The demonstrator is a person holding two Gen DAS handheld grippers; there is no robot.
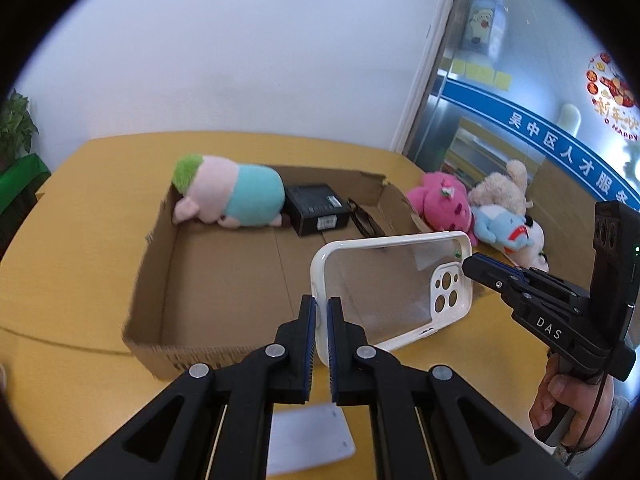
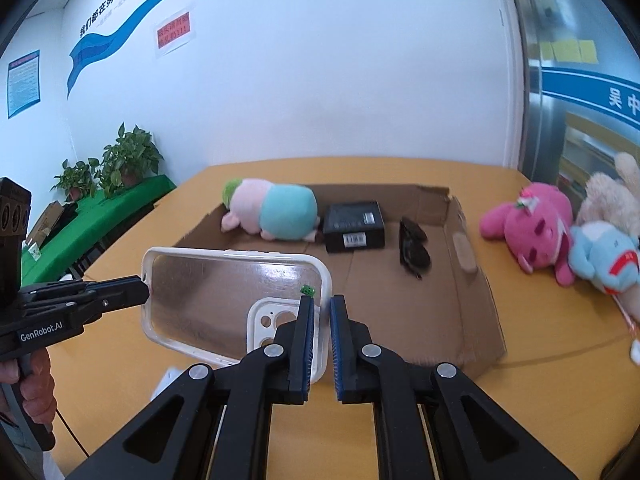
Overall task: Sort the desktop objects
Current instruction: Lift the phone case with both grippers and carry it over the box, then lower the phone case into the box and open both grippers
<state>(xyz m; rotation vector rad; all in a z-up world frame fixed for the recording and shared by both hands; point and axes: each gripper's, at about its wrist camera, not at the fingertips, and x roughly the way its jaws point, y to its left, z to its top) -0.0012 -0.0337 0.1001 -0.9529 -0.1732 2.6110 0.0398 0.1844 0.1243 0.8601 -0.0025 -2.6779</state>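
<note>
A clear phone case with a white rim (image 1: 392,288) hangs in the air above the near edge of a shallow cardboard box (image 1: 224,272). My left gripper (image 1: 321,312) is shut on its left edge. My right gripper (image 2: 322,312) is shut on its right edge by the camera cutout; the case also shows in the right wrist view (image 2: 236,296). In the box lie a pink and teal plush pig (image 1: 232,196), a black box (image 1: 318,208) and dark glasses (image 1: 364,220). The right gripper also shows in the left wrist view (image 1: 470,262), and the left gripper in the right wrist view (image 2: 142,290).
A pink plush (image 2: 532,232), a blue plush (image 2: 604,256) and a beige plush (image 2: 608,196) lie on the yellow table (image 2: 540,380) right of the box. A white flat card (image 1: 308,440) lies on the table under my left gripper. Potted plants (image 2: 128,160) stand at the far left.
</note>
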